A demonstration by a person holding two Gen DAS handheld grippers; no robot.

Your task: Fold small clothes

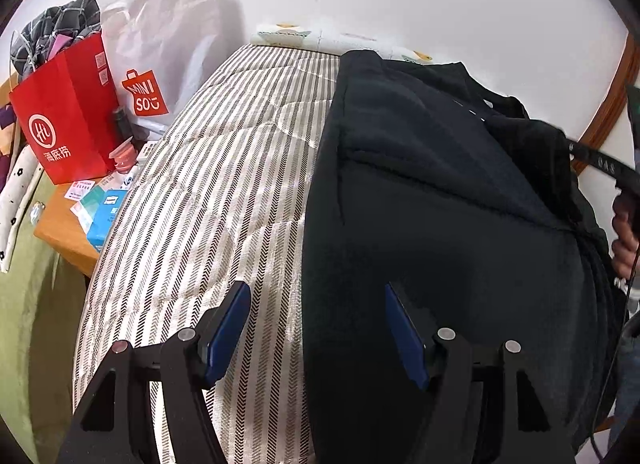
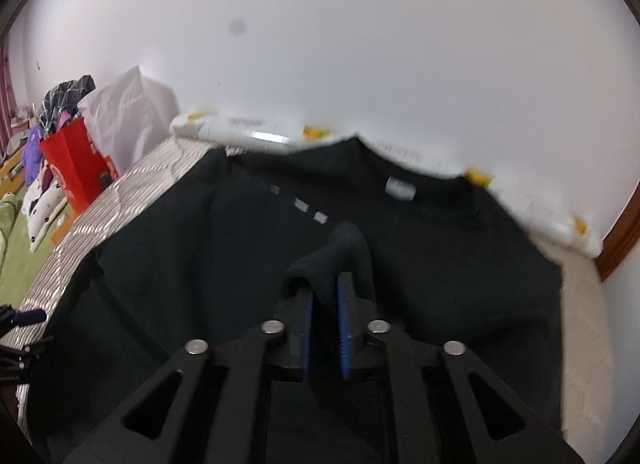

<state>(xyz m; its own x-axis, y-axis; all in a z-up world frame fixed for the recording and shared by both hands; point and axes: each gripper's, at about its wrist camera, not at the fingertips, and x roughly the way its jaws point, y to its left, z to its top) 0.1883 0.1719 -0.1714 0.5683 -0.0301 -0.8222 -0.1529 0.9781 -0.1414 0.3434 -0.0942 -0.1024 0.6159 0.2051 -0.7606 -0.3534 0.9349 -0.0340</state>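
Note:
A black garment (image 1: 432, 232) lies spread on a striped mattress (image 1: 208, 192). In the right wrist view the garment (image 2: 208, 256) shows a neckline with a white label at the far side. My left gripper (image 1: 318, 292) is open and empty, low over the garment's left edge, one finger above the mattress and one above the cloth. My right gripper (image 2: 325, 284) is shut on a bunched fold of the black garment and holds it up above the rest of the cloth. The right gripper also shows at the right edge of the left wrist view (image 1: 600, 168).
A red paper bag (image 1: 68, 120) and a white Miniso bag (image 1: 160, 60) stand on a wooden bedside table (image 1: 68, 232) left of the mattress, with small boxes and bottles. White patterned packs (image 1: 288, 34) line the wall at the far end. A white wall lies behind.

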